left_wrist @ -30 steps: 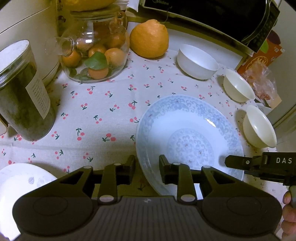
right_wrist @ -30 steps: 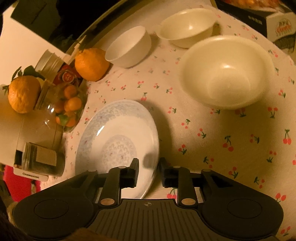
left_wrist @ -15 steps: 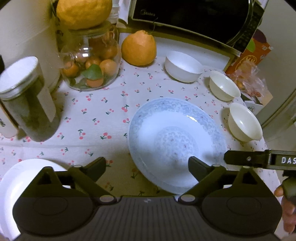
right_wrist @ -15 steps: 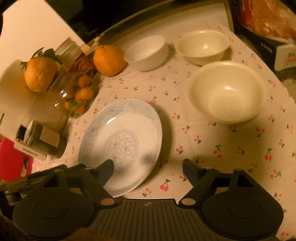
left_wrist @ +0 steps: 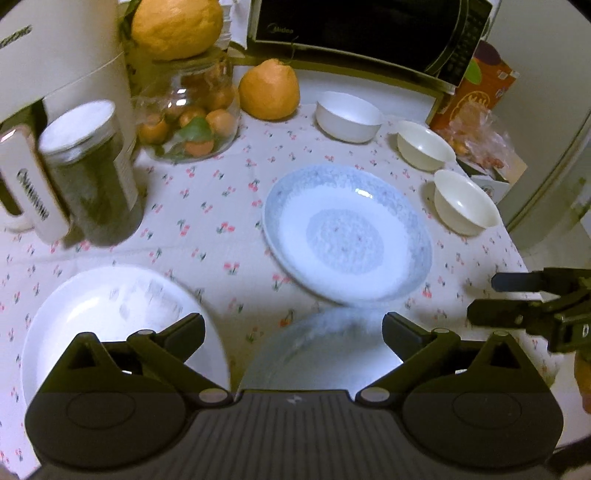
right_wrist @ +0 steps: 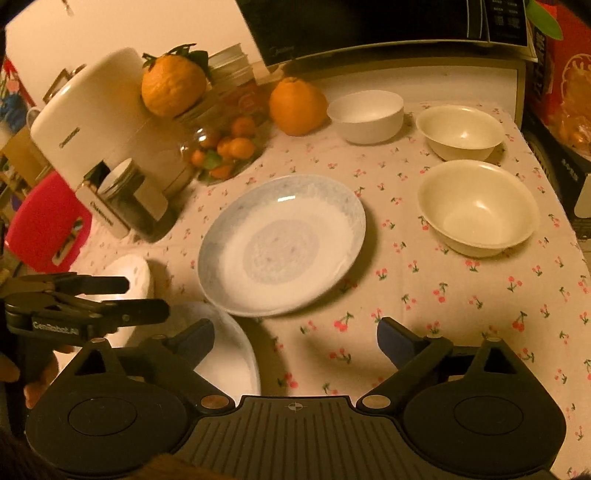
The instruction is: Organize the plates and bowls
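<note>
A blue-patterned plate (left_wrist: 347, 232) lies in the middle of the cherry-print cloth, also in the right wrist view (right_wrist: 280, 243). A second patterned plate (left_wrist: 317, 347) lies at the near edge, under my left gripper (left_wrist: 293, 334), which is open and empty above it. A white plate (left_wrist: 107, 317) lies at the near left. Two cream bowls (right_wrist: 476, 206) (right_wrist: 461, 131) and a white bowl (right_wrist: 365, 114) stand at the right and back. My right gripper (right_wrist: 295, 338) is open and empty above the cloth, in front of the middle plate.
A glass jar of small oranges (left_wrist: 192, 118), a dark lidded jar (left_wrist: 92, 173) and a white appliance (left_wrist: 62, 62) stand at the back left. A large orange (left_wrist: 269, 88) and a microwave (left_wrist: 362, 33) are at the back. The table edge runs along the right.
Both grippers opened and drew back and up from the patterned plate, which stays on the cloth. The near plates have come into view.
</note>
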